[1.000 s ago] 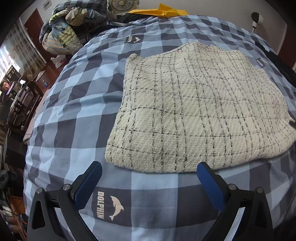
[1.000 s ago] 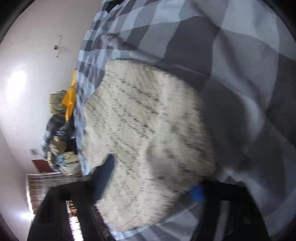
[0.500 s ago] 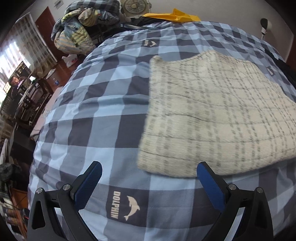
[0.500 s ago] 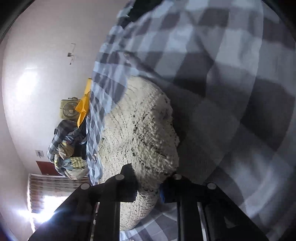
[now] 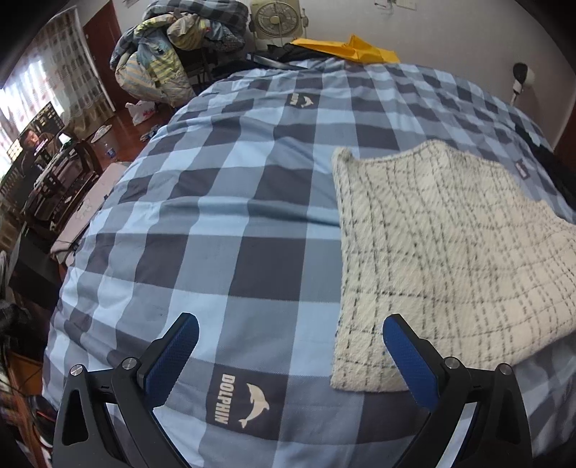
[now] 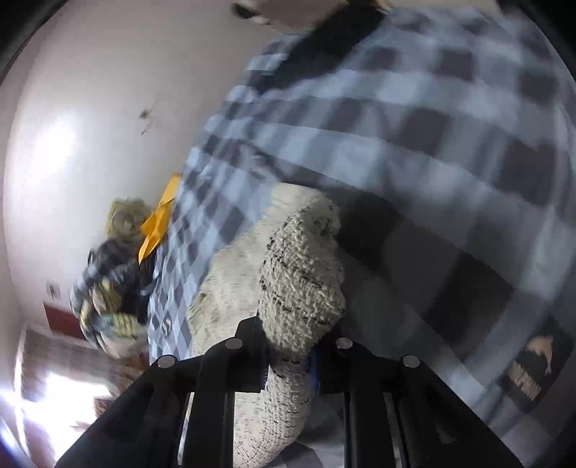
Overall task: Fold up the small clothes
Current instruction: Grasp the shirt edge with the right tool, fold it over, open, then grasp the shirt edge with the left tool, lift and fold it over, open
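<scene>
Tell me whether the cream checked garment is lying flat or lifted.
Partly lifted: the right gripper pinches one bunched edge of the cream checked garment; the rest lies on the bedspread.

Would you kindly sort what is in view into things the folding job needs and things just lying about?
Job:
cream knitted garment with thin black checks
right tool, clamped on its edge
left tool, open

Lying about:
yellow bag
heap of bedding
beige box fan

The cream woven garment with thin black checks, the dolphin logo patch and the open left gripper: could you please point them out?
cream woven garment (image 5: 450,244), left wrist view, middle of its flat top.
dolphin logo patch (image 5: 239,399), left wrist view, patch centre.
left gripper (image 5: 289,345), left wrist view, midway between its blue fingertips.
</scene>
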